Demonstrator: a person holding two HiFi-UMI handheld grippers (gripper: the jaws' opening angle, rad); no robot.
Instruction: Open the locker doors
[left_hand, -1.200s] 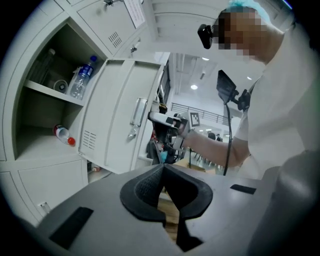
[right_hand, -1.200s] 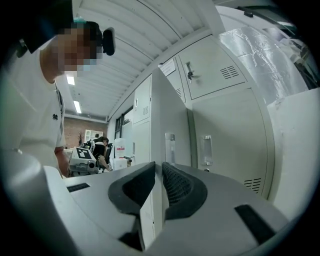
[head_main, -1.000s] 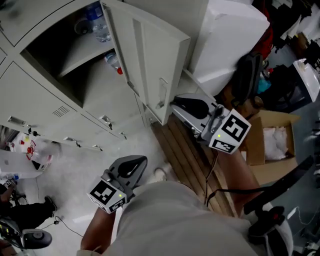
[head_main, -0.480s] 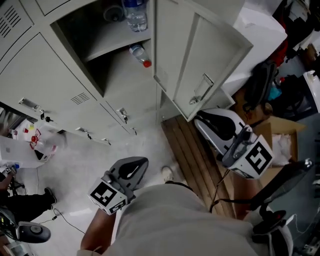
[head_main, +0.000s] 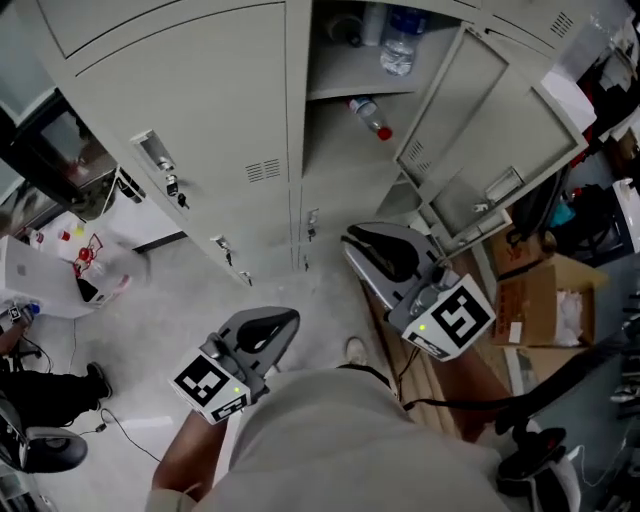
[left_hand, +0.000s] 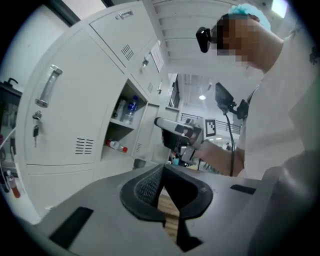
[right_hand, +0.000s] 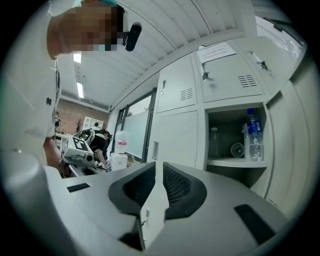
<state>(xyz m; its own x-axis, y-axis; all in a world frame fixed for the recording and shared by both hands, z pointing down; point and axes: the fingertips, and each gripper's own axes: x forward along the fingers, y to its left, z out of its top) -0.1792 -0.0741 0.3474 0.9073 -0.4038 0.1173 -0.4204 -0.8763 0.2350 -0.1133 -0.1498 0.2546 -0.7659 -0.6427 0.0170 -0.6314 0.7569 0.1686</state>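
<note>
My left gripper (left_hand: 161, 174) has its jaws a narrow slit apart with nothing between them. Through the gap I see only pale wooden slats (left_hand: 169, 207) beyond. Its pads (left_hand: 146, 186) are black rubber with a fine dimpled grid, set in a smooth grey shell. My right gripper (right_hand: 157, 175) is built the same. Its jaws have just been closing a little and stand a thin gap apart, empty. Each tool carries a white cube printed with black squares, and the right marker cube (head_main: 455, 318) faces my head camera. Neither tool touches the lockers. Just above the right gripper in the head view is the open door (head_main: 500, 130), swung out to the right. It is a flat panel of pale grey painted steel with a pressed rectangular recess and a short bar handle (head_main: 500, 186). Beside it the compartment (head_main: 345, 160) lies exposed. A thin shelf (head_main: 345, 80) holds an upright clear plastic water bottle (head_main: 398, 45), and below it a red-capped bottle (head_main: 370, 117) lies on its side. To the left is the closed door (head_main: 190, 100), of the same matt metal, with a bright metal pull (head_main: 152, 152) and short louvred vents (head_main: 262, 170). The floor (head_main: 150, 310) is pale and speckled. An open brown cardboard box (head_main: 545, 300) sits at the right.
</note>
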